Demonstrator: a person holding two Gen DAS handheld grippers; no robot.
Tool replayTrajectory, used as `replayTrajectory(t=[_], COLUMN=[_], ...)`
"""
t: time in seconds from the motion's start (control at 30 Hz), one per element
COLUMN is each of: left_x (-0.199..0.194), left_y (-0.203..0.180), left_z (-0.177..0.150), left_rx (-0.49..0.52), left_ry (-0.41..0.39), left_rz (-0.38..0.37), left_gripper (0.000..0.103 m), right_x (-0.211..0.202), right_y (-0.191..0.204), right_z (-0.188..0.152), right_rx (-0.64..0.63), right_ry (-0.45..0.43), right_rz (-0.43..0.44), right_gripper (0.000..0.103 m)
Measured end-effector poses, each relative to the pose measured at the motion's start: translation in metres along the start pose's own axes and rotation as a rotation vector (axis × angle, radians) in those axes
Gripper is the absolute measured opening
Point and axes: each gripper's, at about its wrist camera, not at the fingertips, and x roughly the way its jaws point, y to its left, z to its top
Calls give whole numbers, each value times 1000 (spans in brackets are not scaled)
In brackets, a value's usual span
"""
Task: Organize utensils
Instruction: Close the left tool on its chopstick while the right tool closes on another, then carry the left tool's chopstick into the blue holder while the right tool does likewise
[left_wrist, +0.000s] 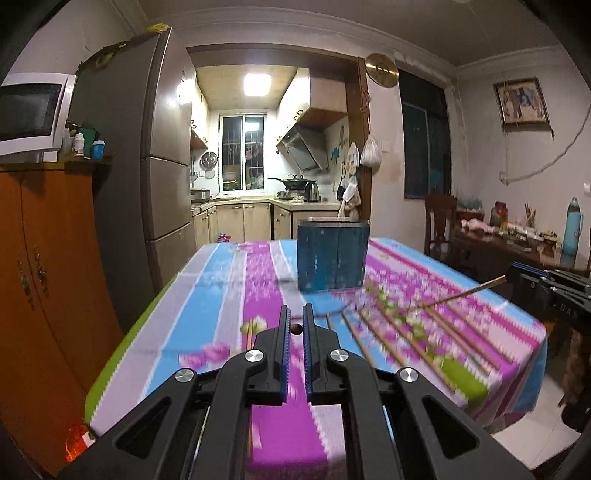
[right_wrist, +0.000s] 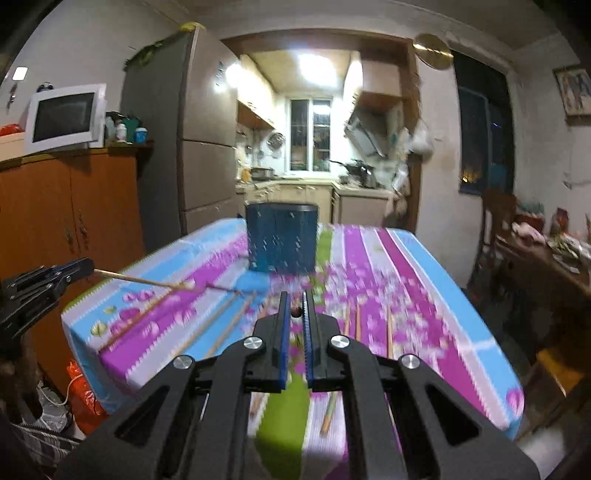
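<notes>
A blue utensil holder (left_wrist: 332, 254) (right_wrist: 282, 240) stands upright on the striped floral tablecloth (left_wrist: 221, 295) (right_wrist: 424, 295), past both grippers. My left gripper (left_wrist: 295, 314) (right_wrist: 90, 266) is shut on a wooden chopstick (right_wrist: 147, 282), whose brown end (left_wrist: 295, 328) shows between the pads. My right gripper (right_wrist: 294, 301) (left_wrist: 511, 272) is shut on another chopstick (left_wrist: 461, 293), seen end-on (right_wrist: 295, 314) in its own view. Both held chopsticks slant down toward the cloth in front of the holder. Several loose chopsticks (left_wrist: 406, 339) (right_wrist: 229, 325) lie on the cloth, blurred.
A grey fridge (left_wrist: 162, 147) and an orange wooden cabinet (left_wrist: 48, 277) with a microwave (left_wrist: 29, 114) stand left of the table. A dark chair (left_wrist: 439, 225) and a cluttered side table (left_wrist: 517, 240) are on the right. A kitchen lies beyond the doorway.
</notes>
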Motion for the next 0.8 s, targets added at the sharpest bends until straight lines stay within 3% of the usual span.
replayTrajectory(t=[0.3,0.8], left_x=[19,26], left_y=[9,10], left_z=[68,124], left_rx=[-36,-63], left_ry=[17,1], left_rz=[-24,-83], left_gripper=[8,7], right_x=[21,30], right_y=[-14,-33], right_z=[58,104], right_rx=[-36,10], right_ry=[-39,-28], right_rz=[54,158], right_gripper=[5,5])
